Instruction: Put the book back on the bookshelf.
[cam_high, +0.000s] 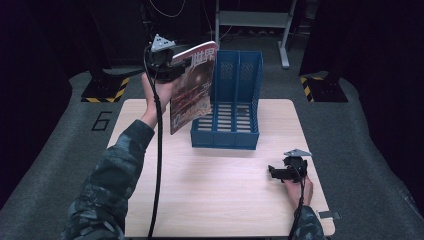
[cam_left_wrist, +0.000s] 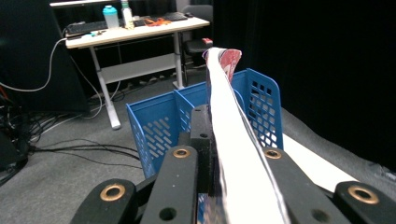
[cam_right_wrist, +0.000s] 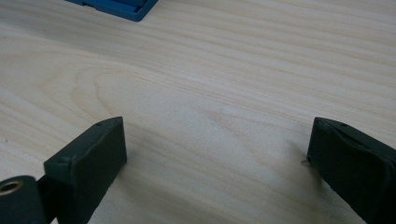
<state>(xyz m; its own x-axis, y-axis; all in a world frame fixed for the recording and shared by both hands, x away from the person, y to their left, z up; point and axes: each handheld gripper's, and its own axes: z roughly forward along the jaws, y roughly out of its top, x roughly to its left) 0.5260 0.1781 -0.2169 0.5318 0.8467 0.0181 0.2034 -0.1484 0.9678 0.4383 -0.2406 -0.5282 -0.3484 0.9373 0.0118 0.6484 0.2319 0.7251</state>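
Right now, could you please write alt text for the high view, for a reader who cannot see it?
The left gripper holds a magazine upright above the table, beside a blue file rack. The right gripper rests open near the table's right edge.

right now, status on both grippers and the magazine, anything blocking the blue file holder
Left gripper shut on magazine, held upright beside blue file holder. Right gripper open, low over table. Holder slots look clear.
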